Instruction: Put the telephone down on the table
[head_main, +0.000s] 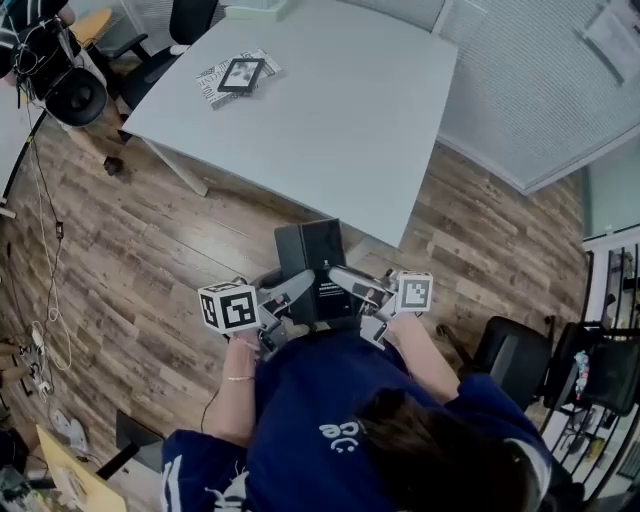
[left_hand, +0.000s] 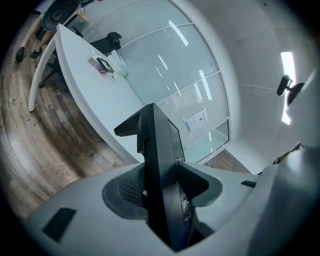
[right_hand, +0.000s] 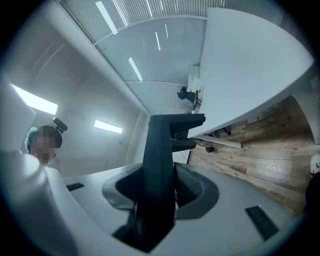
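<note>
Above floor (head_main: 150, 270), left claw (left_hand: 156, 187), right claw (right_hand: 159, 190) clamp telephone (head_main: 310, 250); base hidden.

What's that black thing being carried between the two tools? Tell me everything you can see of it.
It is the telephone, a boxy black unit that looks like matte plastic, with a flat slab-like body and a stepped, bracket-like part jutting out at its far end. It is held in the air, clamped from both sides: the left gripper and the right gripper are each shut on an edge. It hangs over the wooden floor, just short of the white table's near corner, touching neither.
</note>
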